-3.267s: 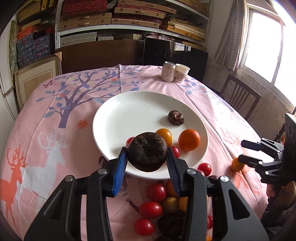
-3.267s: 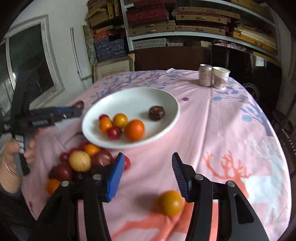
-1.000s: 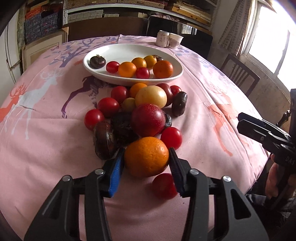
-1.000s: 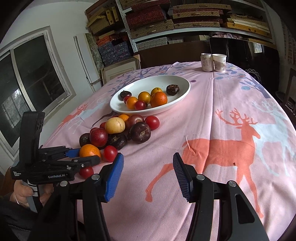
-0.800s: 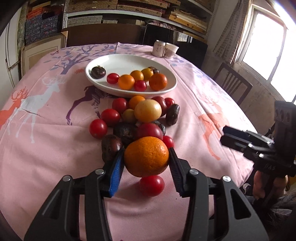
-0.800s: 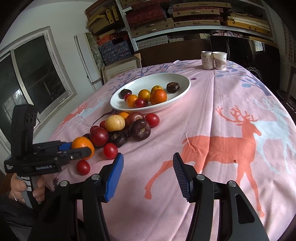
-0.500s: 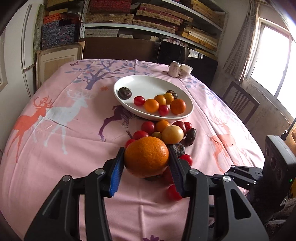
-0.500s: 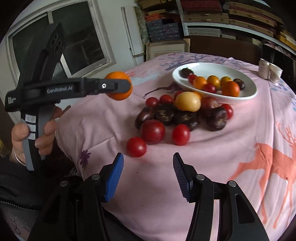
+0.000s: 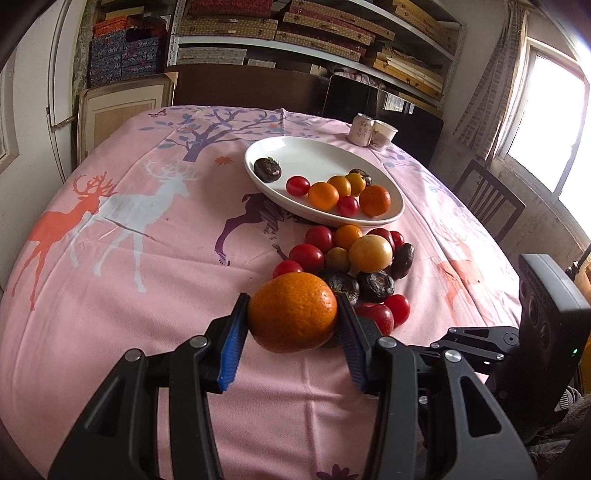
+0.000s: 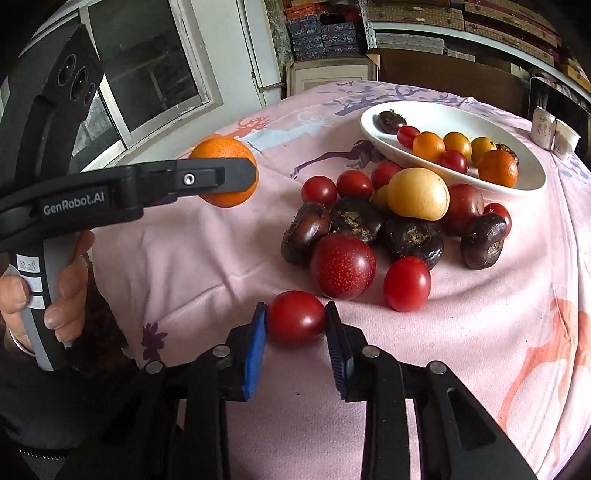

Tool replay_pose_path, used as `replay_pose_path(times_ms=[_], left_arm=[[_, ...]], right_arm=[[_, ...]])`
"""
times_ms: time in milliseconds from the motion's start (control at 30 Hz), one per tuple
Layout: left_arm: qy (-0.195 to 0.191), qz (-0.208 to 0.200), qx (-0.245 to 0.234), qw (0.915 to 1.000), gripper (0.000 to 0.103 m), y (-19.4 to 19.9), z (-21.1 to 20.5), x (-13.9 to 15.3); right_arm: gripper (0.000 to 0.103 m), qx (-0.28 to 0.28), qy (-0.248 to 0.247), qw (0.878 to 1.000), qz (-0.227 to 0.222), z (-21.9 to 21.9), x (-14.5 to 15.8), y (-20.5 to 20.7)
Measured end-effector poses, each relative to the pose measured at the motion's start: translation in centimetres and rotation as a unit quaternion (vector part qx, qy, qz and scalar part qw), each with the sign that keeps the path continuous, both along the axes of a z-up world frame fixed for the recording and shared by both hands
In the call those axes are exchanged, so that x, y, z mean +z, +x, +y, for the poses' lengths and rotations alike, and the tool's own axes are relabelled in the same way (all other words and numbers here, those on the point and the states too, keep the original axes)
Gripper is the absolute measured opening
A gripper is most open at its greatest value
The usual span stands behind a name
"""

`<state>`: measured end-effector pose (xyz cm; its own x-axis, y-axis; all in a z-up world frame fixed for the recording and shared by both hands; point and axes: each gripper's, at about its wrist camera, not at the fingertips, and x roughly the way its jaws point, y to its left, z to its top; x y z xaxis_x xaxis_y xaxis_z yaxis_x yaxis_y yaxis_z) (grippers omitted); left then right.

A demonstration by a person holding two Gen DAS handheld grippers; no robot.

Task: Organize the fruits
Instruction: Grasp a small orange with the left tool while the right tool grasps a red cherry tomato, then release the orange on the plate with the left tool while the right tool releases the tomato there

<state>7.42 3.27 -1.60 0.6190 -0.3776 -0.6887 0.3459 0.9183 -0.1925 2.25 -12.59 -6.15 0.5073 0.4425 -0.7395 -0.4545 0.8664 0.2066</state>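
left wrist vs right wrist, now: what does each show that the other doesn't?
Left wrist only: both pads of the left gripper clamped on the orange; a chair by a bright window.

Right wrist only: the right gripper around a red tomato on the cloth, and the hand holding the left gripper, orange lifted clear of the table.

Both: the white plate with fruit, the loose pile, the can and cup.

This is a lived-in room of a home, used for both dining and storage. A round table (image 9: 110, 295) wears a pink cloth printed with deer and trees, with a dark wooden dining chair (image 9: 487, 199) beside it near a curtained window (image 9: 554, 122). Behind, metal wall shelves (image 9: 314, 33) are crammed with flat patterned boxes and stacked bundles.
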Motion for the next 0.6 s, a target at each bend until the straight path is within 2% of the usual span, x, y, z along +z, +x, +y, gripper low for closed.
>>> replay_pose_path(times_ms=[133,200,333,467,600], left_arm=[[-0.005,-0.005,-0.012,0.9999,0.046,0.6,-0.4,0.6],[-0.004,-0.008,-0.02,0.9998,0.046,1.5,-0.9,1.3],[0.007,-0.031,-0.043,0.9985,0.046,4.8,-3.3,3.0],[0.006,-0.033,-0.064,0.9974,0.046,9.7,-6.3,3.7],[0.018,-0.01,-0.068,0.9975,0.046,15.0,-9.1,2.3]], right_arm=[[0.031,-0.004,0.066,0.998,-0.007,-2.8,2.7,0.3],[0.031,-0.027,0.078,0.996,-0.027,-4.8,4.7,1.3],[0.031,-0.092,0.091,0.99,-0.049,-8.9,7.5,5.9],[0.031,-0.14,0.095,0.984,-0.05,-11.5,8.2,11.5],[0.031,-0.162,0.095,0.982,-0.031,-12.1,7.3,16.5]])
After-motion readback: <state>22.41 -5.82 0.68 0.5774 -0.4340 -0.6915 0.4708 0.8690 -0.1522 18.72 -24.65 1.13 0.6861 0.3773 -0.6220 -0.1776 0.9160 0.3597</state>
